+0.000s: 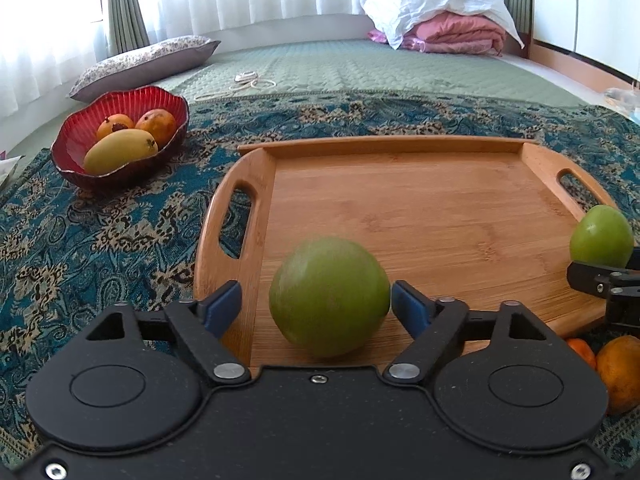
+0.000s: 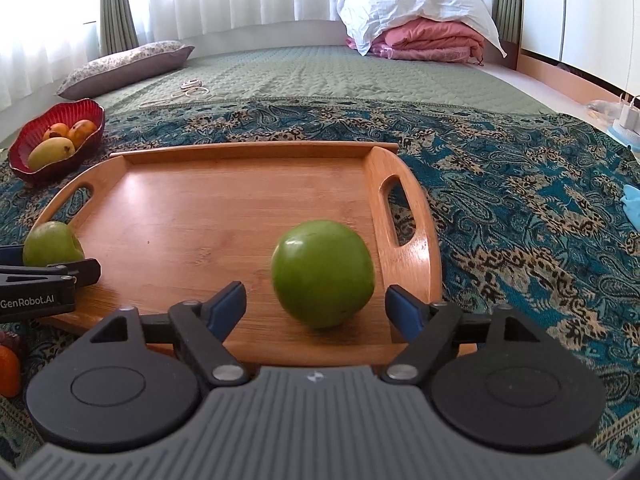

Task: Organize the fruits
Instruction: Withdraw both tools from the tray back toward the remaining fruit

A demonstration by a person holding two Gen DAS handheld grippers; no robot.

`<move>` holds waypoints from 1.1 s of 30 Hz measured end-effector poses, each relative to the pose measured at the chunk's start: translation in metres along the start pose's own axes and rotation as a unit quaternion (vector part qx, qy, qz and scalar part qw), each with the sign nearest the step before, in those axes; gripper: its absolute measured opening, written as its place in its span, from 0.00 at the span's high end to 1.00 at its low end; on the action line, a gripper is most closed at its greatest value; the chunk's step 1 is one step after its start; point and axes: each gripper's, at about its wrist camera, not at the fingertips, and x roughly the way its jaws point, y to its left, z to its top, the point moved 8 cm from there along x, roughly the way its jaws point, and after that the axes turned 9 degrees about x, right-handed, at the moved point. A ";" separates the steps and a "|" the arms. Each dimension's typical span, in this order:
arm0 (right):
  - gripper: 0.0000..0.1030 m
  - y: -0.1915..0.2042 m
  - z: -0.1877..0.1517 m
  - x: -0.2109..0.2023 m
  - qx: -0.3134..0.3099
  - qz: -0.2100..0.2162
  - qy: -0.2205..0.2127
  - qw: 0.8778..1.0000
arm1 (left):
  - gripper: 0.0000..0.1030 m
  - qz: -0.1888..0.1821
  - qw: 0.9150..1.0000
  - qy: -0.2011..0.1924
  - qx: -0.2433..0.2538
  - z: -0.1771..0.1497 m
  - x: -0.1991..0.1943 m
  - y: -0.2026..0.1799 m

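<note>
A wooden tray [image 1: 440, 184] lies on a patterned blue cloth. A green apple [image 1: 329, 296] sits on its near left part, between the open fingers of my left gripper [image 1: 316, 298]; the pads do not grip it. A second green apple [image 2: 323, 273] sits on the tray's near right part [image 2: 224, 208], between the open fingers of my right gripper [image 2: 316, 300], with gaps on both sides. Each apple also shows in the other view: the right one [image 1: 601, 236], the left one [image 2: 52, 244].
A red bowl [image 1: 80, 136] with a mango and two orange fruits stands left of the tray; it also shows in the right wrist view [image 2: 24, 148]. Orange fruits [image 1: 622, 372] lie on the cloth near the tray's front edge. Pillow and folded bedding lie behind.
</note>
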 end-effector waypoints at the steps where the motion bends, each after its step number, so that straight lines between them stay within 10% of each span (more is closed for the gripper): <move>1: 0.14 0.000 0.000 -0.002 0.002 0.001 -0.002 1.000 | 0.17 -0.001 1.000 -0.003 -0.001 0.000 -0.002 0.000; 33: 0.00 0.020 -0.044 -0.072 -0.033 0.065 -0.101 0.992 | 0.00 -0.012 0.996 -0.091 -0.018 -0.052 -0.082 0.003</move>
